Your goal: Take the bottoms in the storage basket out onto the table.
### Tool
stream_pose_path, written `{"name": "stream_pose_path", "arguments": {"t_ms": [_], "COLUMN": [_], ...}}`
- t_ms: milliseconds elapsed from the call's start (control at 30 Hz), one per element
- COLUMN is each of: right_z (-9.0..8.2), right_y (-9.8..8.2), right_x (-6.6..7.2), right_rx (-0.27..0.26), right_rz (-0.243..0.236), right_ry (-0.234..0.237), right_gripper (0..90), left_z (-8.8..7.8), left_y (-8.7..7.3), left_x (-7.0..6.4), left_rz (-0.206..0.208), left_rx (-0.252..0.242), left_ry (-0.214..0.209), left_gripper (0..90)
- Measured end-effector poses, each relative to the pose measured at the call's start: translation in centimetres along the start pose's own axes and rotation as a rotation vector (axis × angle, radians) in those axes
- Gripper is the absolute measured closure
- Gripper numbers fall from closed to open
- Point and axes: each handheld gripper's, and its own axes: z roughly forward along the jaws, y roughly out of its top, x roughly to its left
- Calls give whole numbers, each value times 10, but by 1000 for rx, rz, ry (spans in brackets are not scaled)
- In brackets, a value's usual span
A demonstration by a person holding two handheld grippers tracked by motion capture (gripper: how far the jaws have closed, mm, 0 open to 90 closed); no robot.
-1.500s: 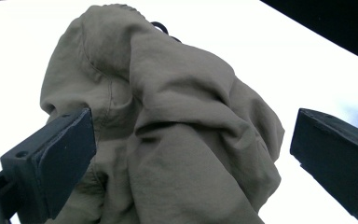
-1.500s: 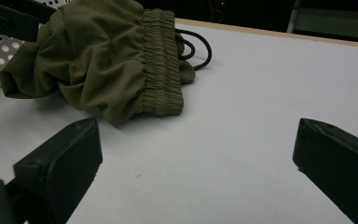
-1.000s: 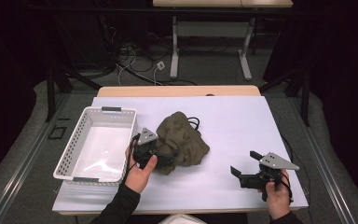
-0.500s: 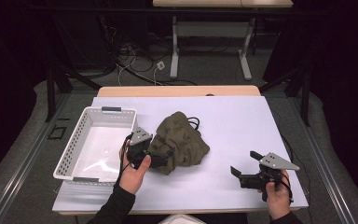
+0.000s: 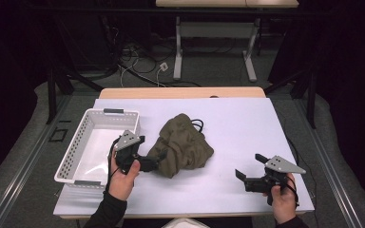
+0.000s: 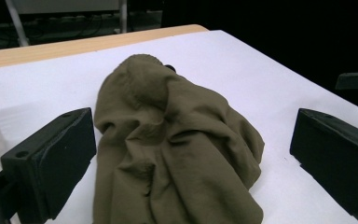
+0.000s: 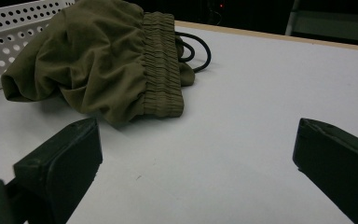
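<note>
A crumpled olive-green garment (image 5: 184, 145) with an elastic waistband (image 7: 161, 65) and a black cord (image 7: 196, 46) lies mid-table. My left gripper (image 5: 158, 160) is open at the garment's left edge. In the left gripper view the cloth (image 6: 177, 140) bulges between the wide-apart jaws without being pinched. My right gripper (image 5: 250, 166) is open low over bare table near the front right, well apart from the garment (image 7: 93, 56), with nothing between its fingers (image 7: 60, 158).
A white perforated basket (image 5: 71, 159) stands empty at the table's left, its wall (image 7: 9, 32) just behind the garment. The white table top (image 5: 247, 123) is bare to the right and front. Beyond the far wooden edge are cables and desk legs on the floor.
My left hand has drawn the gripper a little to the left, toward the basket, so its jaws now sit at the garment's edge. The right gripper and the garment have stayed put.
</note>
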Motion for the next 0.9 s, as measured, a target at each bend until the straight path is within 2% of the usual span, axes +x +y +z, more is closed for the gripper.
{"name": "stream_pose_path", "arguments": {"t_ms": [533, 900], "right_z": [-1, -2], "right_y": [1, 1], "right_x": [1, 1], "right_rx": [-7, -8], "right_rz": [-3, -3], "right_ry": [1, 2], "right_gripper": [13, 13], "left_z": [-43, -59], "left_y": [-10, -21], "left_x": [24, 34], "left_rz": [-21, -37], "left_rx": [-72, -111], "left_ry": [49, 75], "left_gripper": [3, 3]}}
